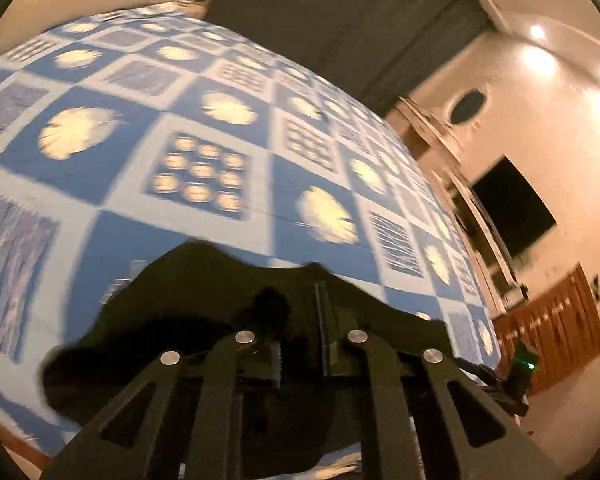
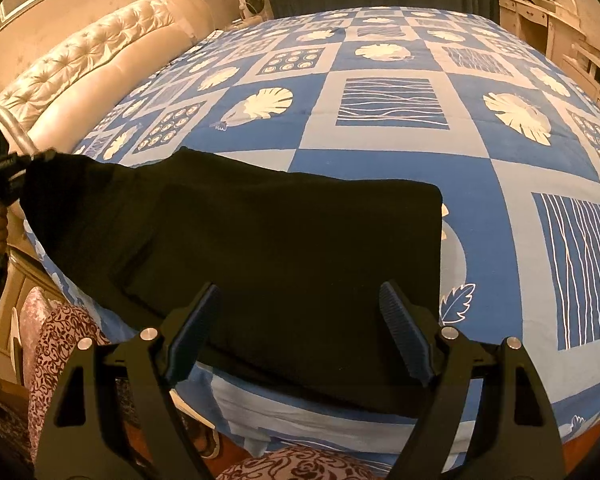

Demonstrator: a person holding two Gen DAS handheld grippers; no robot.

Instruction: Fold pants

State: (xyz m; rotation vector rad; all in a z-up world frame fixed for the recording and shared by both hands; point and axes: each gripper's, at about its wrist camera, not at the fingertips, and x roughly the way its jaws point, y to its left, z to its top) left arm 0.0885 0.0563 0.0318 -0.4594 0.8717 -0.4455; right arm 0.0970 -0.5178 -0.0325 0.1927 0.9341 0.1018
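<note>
On the bed (image 2: 480, 184), black pants (image 2: 260, 240) are being pinched at 1 end by the left gripper (image 1: 300, 320); the right gripper (image 2: 300, 336) is being held spread wide above them.

Home bedroom: quilted bed (image 2: 380, 92), tufted headboard (image 2: 92, 60), dresser (image 2: 540, 20).

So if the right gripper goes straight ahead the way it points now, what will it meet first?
Most likely the black pants. The right gripper is open and points down at them where they lie on the bed; its jaws frame only dark cloth. How far above the cloth it is, I cannot tell.
</note>
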